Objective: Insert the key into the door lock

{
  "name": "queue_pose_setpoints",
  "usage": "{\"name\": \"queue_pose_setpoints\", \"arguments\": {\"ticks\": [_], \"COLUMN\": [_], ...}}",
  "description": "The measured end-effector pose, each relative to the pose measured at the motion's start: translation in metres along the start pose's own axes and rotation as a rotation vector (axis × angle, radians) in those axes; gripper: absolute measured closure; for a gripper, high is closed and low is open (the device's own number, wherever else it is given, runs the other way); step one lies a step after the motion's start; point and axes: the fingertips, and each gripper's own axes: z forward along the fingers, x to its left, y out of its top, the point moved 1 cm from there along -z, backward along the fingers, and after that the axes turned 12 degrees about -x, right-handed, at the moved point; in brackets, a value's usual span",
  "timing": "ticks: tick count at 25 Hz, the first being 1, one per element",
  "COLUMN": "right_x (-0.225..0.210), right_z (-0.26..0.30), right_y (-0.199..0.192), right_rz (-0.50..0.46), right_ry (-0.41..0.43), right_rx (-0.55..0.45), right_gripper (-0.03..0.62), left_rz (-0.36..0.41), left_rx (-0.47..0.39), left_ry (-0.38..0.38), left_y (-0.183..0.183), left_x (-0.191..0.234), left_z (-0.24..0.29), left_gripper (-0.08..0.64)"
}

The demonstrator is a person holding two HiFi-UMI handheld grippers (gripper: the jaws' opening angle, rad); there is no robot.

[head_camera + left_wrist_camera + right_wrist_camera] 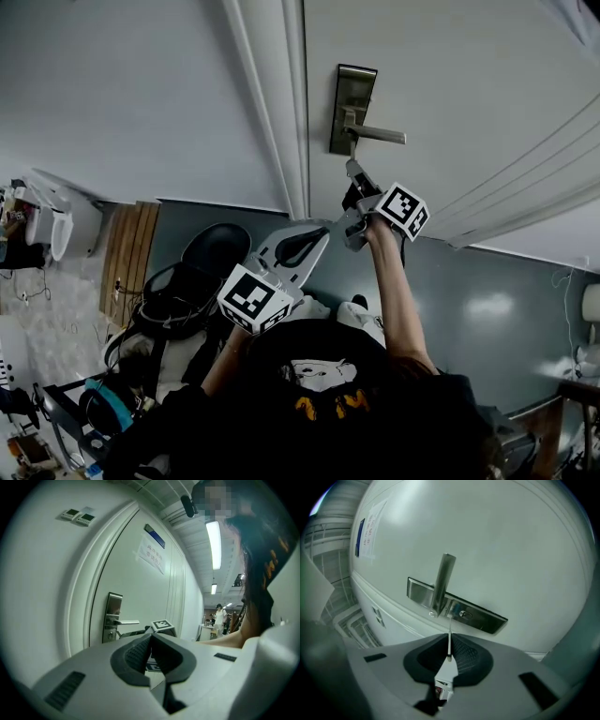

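Fingers of the right gripper [449,644] are pressed together on the white plastic head of a thin silver key [446,667]. The blade stands straight out past the pad tips towards the brushed-metal lock plate [457,607] on the white door [497,550]. From that gripper's own view the key tip comes up to the plate's near edge, just beside the small round keyhole [462,614] and close under the root of the steel lever handle [443,581]. Whether the tip touches the metal I cannot tell. The head view shows what that close view leaves out: an arm raised to the door, the gripper's black-and-white marker cube [403,211] just below the handle, and the left gripper [314,239] held lower, well apart from the lock. The left gripper view shows its dark ribbed pads meeting with nothing between them. It alone takes in the door from the side, with a paper notice [152,555] and a small blue sign [154,535] high on the panel, and a long room beyond where a person in a white top [219,616] stands under ceiling strip lights
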Motion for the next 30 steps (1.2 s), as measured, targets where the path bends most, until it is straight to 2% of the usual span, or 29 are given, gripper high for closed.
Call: {"name": "queue_pose_setpoints", "arguments": {"ticks": [7, 14, 23, 30], "right_x": [-0.018, -0.024, -0.034, -0.037], "right_z": [0.026, 0.037, 0.048, 0.052], "right_y": [-0.007, -0.006, -0.009, -0.003], "right_rz": [0.062, 0.164, 0.222, 0.279], "right_ry": [-0.056, -0.065, -0.069, -0.06], "right_rx": [0.006, -0.021, -0.011, -0.026], "right_gripper": [0.571, 0.571, 0.571, 0.571], "left_rz": [-0.01, -0.015, -0.008, -0.028], "left_rx": [0.003, 0.003, -0.004, -0.003], "left_ry": [0.027, 0.036, 0.026, 0.049], "left_y": [0.0, -0.001, -0.003, -0.008], "left_x": [0.016, 0.026, 0.038, 0.049], "left_z": [-0.018, -0.023, -0.014, -0.014], "left_gripper": [0.552, 0.552, 0.552, 0.552]}}
